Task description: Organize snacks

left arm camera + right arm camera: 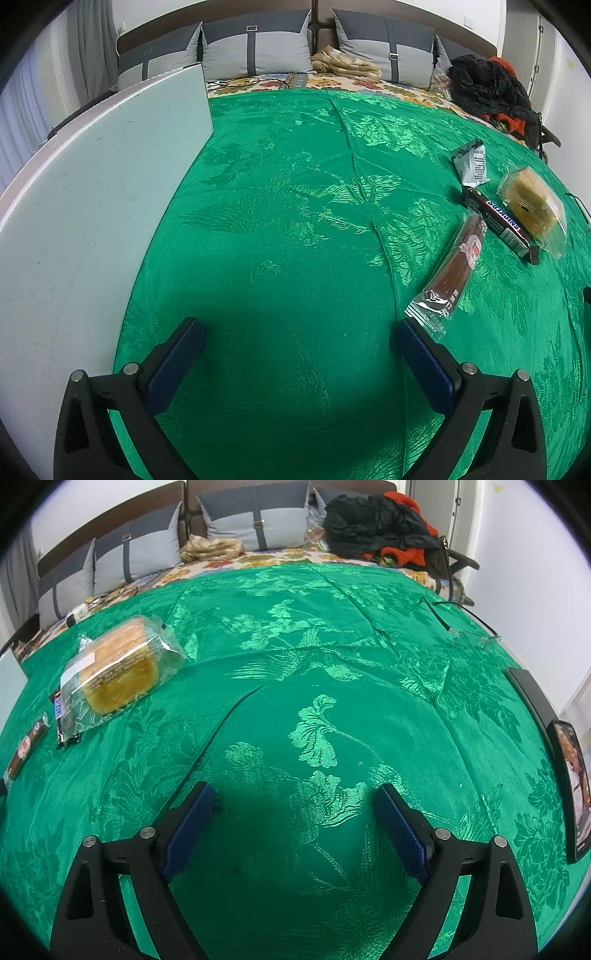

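Several snacks lie on the green patterned cloth (288, 221). In the left wrist view, at the right: a grey-white packet (471, 162), a Snickers bar (502, 225), a wrapped yellow cake (530, 206) and a long brown sausage stick in clear wrap (452, 273). My left gripper (299, 334) is open and empty, its right finger just below the sausage wrapper's end. In the right wrist view the cake (118, 668), Snickers bar (61, 720) and sausage stick (24, 749) lie far left. My right gripper (295, 797) is open and empty over bare cloth.
A pale flat board (92, 192) lies on the left. Pillows (255, 48), a folded blanket (345, 62) and dark and red clothes (380, 520) sit at the back. A phone (572, 786) and clear glasses (472, 637) lie at the right edge.
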